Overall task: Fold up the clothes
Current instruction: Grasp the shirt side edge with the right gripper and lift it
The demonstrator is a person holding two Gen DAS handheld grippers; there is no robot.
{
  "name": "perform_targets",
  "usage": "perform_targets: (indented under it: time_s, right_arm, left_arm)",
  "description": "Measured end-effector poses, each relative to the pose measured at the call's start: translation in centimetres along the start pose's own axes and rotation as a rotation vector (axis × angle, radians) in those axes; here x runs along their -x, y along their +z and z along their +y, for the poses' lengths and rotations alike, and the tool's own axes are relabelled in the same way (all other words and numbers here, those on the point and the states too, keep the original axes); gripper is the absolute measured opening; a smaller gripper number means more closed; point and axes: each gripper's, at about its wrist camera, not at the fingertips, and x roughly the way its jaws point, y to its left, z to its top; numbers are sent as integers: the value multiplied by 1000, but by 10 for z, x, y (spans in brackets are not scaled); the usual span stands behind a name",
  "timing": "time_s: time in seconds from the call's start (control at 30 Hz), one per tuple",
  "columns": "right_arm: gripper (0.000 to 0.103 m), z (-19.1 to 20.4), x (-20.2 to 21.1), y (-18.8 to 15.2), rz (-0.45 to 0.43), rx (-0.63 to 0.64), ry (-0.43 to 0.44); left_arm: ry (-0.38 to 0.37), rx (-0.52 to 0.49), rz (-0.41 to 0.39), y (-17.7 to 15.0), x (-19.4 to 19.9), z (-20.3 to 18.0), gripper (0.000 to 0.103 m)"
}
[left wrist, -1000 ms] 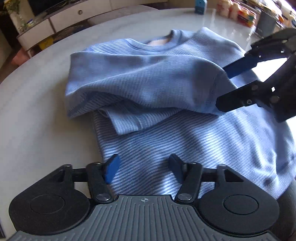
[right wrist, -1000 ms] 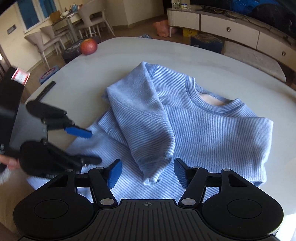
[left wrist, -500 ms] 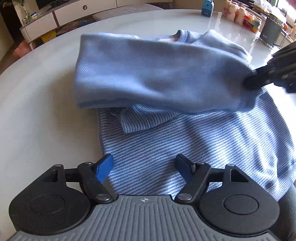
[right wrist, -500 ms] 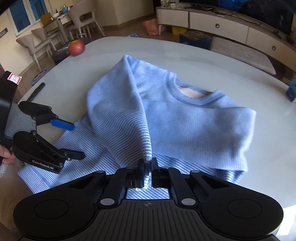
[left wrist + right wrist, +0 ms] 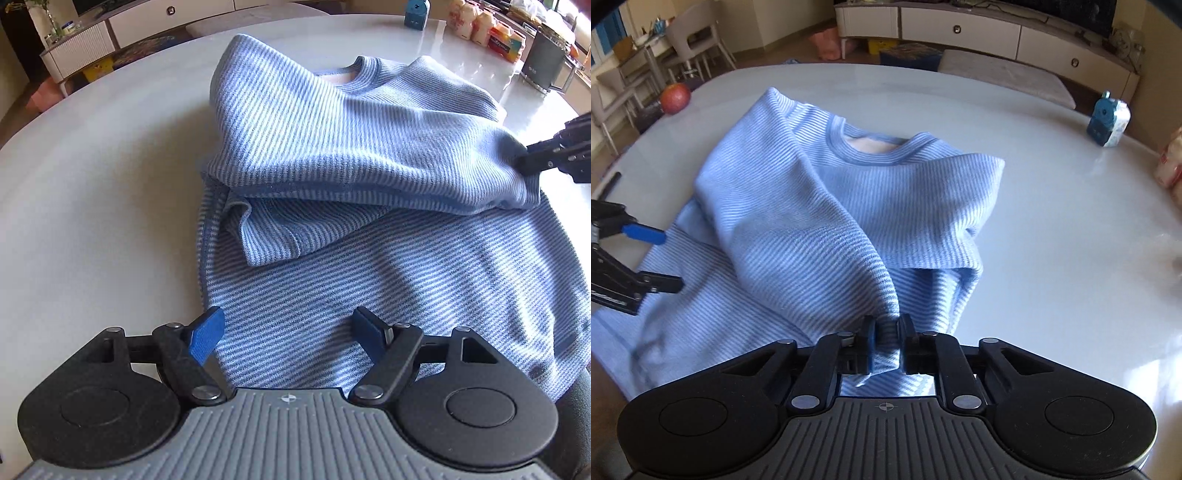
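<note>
A blue striped sweater (image 5: 798, 206) lies face up on a round white table (image 5: 1052, 229), collar at the far side, hem nearest the cameras.

The right gripper (image 5: 886, 345) is clamped on the cuff of one sleeve (image 5: 820, 236), a bunch of ribbed cloth pinched between its pads, though the jaws are starting to ease apart. A second ago this gripper stood open just over the cuff, which lay loose across the chest. Since then it has closed on the cuff and drawn the sleeve sideways, so the sleeve now hangs in a raised, taut ridge from the shoulder to the jaws. This looks like a re-lay of the sleeve, so it can be set down flatter before the body is folded.

The left gripper (image 5: 288, 332) hovers with its jaws wide apart above the hem (image 5: 369, 295) at the near edge, holding nothing. The other sleeve (image 5: 280, 236) is already folded across the chest beneath the lifted one.

No container is in play. Far off on the table stand an apple (image 5: 675, 98), a small blue box (image 5: 1107, 122), some bottles (image 5: 476, 24) and a dark canister (image 5: 546, 61); what they hold cannot be seen.
</note>
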Motion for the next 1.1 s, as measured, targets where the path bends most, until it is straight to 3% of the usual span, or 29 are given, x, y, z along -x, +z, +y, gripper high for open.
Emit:
perform_targets:
  time_s: [0.17, 0.23, 0.3, 0.37, 0.53, 0.63, 0.67, 0.77, 0.83, 0.97, 1.1]
  right_arm:
    - [23, 9, 17, 5, -58, 83, -72]
    - [24, 6, 20, 7, -52, 64, -21]
    - [38, 2, 18, 8, -25, 22, 45]
    - [46, -3, 15, 6, -4, -17, 93]
    - [51, -11, 10, -10, 32, -47, 89]
    - [50, -12, 3, -13, 35, -54, 132]
    - [49, -13, 1, -13, 41, -61, 155]
    - [19, -11, -2, -10, 66, -61, 225]
    - [11, -8, 4, -9, 71, -51, 248]
    - [6, -9, 24, -12, 66, -63, 305]
    - [6, -9, 35, -24, 114, -28, 265]
  left_arm:
    - [55, -48, -63, 5, 22, 0, 74]
    - [69, -50, -91, 12, 30, 3, 74]
    - [89, -47, -108, 19, 34, 7, 75]
    - [101, -44, -111, 24, 32, 10, 75]
    - [86, -39, -84, 23, 23, 9, 75]
    - [81, -54, -73, 19, 20, 5, 75]
    - [80, -58, -71, 18, 20, 4, 75]
    - [84, -77, -62, 15, 18, 1, 75]
    - [103, -103, -51, 13, 17, 0, 75]
    - [142, -130, -43, 11, 18, 4, 75]
    - [170, -136, -56, 14, 23, 11, 75]
